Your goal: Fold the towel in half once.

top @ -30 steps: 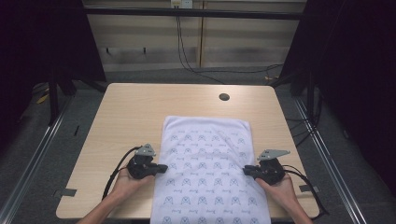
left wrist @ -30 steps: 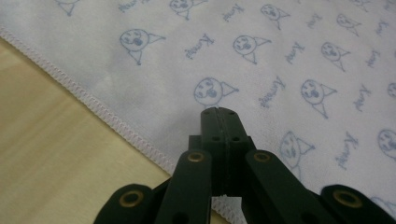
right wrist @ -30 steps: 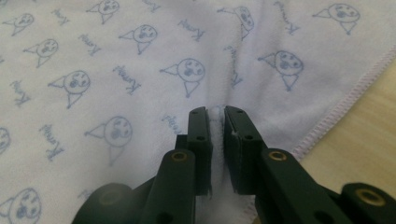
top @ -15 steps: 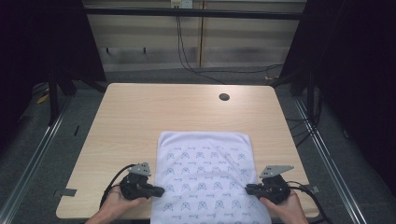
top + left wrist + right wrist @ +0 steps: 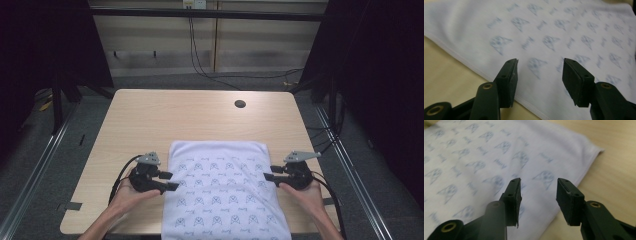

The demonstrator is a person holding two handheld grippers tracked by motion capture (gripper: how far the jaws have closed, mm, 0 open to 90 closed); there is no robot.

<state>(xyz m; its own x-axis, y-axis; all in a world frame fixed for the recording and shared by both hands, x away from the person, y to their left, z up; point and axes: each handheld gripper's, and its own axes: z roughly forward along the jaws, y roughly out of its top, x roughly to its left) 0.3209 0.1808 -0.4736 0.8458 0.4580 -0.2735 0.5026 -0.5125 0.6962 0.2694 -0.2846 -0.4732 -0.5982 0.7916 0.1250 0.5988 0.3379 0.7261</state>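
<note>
White cloth [image 5: 222, 195] with small blue pictures lies flat on the wooden table [image 5: 165, 120]. It sits on the near half of the table, and its near end hangs over the table's front edge, close to the person. The far edge is thick and rounded, so the cloth looks folded there.

One gripper sits at each side of the cloth. The left gripper [image 5: 167, 181] is just beside the left edge, and the right gripper [image 5: 268, 173] is just beside the right edge. They are placed like this, I think, so both sides can be pulled or folded evenly and the cloth stays straight.

Both sets of jaws have just been opening. In the left gripper view, the left gripper [image 5: 539, 75] has its jaws wide apart above the cloth [image 5: 564, 32], with nothing pinched between them. In the right gripper view, the right gripper [image 5: 538, 195] is open too, and the cloth [image 5: 486, 160] is not squeezed by its pads. It looks like the person is letting go of the cloth after laying it down.

No box, bowl or basket is on the table. A small dark round hole [image 5: 240, 104] sits in the far part of the tabletop, well apart from the cloth.
</note>
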